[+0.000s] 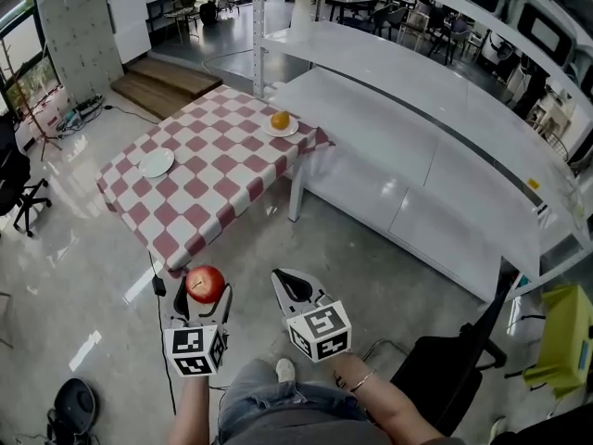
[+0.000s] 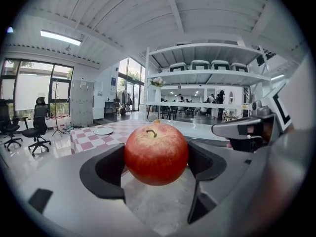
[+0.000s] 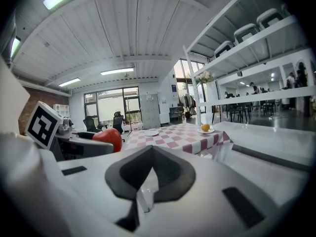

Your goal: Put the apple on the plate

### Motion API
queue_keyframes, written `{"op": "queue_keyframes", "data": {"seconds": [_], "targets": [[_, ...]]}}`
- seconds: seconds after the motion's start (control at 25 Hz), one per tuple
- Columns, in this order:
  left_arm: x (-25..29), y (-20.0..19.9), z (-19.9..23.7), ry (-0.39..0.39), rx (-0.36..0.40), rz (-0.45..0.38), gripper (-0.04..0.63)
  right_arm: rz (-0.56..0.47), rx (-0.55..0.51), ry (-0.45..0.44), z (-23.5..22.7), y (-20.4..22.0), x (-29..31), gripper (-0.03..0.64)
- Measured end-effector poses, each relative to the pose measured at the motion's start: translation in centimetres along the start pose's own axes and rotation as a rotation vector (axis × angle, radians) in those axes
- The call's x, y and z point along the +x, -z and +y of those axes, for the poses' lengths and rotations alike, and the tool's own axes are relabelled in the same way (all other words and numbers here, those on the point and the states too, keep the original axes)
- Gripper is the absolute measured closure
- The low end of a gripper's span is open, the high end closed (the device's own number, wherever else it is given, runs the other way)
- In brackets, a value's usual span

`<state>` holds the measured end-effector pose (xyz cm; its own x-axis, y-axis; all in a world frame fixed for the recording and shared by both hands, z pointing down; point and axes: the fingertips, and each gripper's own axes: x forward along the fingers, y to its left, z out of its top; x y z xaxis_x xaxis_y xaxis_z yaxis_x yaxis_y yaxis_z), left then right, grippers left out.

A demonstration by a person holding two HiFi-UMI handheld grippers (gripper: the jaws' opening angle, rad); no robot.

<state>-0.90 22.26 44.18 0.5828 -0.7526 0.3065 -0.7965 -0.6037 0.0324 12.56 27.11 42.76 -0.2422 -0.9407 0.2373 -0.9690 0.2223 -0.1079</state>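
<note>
A red apple point(image 1: 206, 284) is clamped in my left gripper point(image 1: 204, 293), held over the floor short of the table; in the left gripper view the apple point(image 2: 156, 153) fills the space between the jaws. My right gripper point(image 1: 293, 286) is beside it, shut with nothing in it, and from its view the apple point(image 3: 108, 138) shows at left. An empty white plate point(image 1: 156, 162) lies on the near left of the checkered table point(image 1: 213, 170). Another plate point(image 1: 281, 128) at the far right holds an orange point(image 1: 280, 120).
A long white counter point(image 1: 417, 156) with shelves above runs along the right. Black office chairs stand at the left point(image 1: 18, 193) and at the lower right point(image 1: 454, 360). A cable trails on the floor by the table's near corner.
</note>
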Motion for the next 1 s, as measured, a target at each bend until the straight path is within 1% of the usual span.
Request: {"op": "queue_keyframes", "data": {"seconds": [0.12, 0.32, 0.48, 0.64, 1.0], "targets": [[0.7, -0.6, -0.5, -0.005, 0.005, -0.013, 0.212, -0.003, -0.003, -0.001, -0.5, -0.1, 0.2, 0.606], [1.9, -0.7, 0.2, -0.016, 0.018, 0.006, 0.212, 0.010, 0.019, 0.009, -1.5, 0.4, 0.8, 0.606], [3.6, -1.3, 1.4, -0.019, -0.001, -0.001, 0.212, 0.027, 0.033, 0.019, -2.7, 0.8, 2.5, 0.606], [5.5, -1.7, 3.7, -0.026, -0.010, 0.006, 0.212, 0.037, 0.037, 0.005, -2.6, 0.3, 5.9, 0.606], [11.1, -2.1, 10.7, -0.063, -0.031, 0.032, 0.212, 0.074, 0.046, -0.025, -3.2, -0.3, 15.2, 0.606]]}}
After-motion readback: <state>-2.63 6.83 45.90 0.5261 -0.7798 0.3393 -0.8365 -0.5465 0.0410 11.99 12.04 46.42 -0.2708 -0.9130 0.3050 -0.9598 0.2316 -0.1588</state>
